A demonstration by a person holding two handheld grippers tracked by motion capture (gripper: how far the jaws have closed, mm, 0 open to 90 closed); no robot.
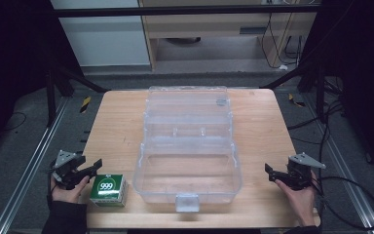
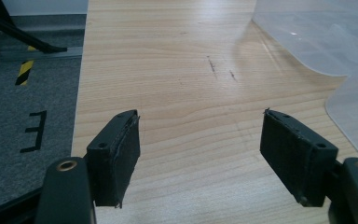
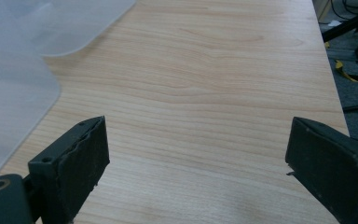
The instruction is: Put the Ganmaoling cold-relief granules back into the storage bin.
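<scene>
Now idle: left gripper [image 1: 91, 171] gaping over bare table [image 1: 117, 126], green box [image 1: 108, 190] just beside; right gripper [image 1: 272, 174] likewise gaping, empty, beside clear case [image 1: 187, 146] mid-table, lid open.

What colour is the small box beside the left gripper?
Green and white, with 999 printed on the small box; the high view shows it best.

Pale wooden surface [image 1: 117, 126], faint dark scuffs [image 2: 221, 69] in the grain. Grey carpeted floor [image 1: 19, 141] all round. Yellow-black tape strip [image 1: 85, 104] at ten o'clock, black cables [image 1: 350, 195] at four, light cabinet [image 1: 199, 29] at twelve.
</scene>
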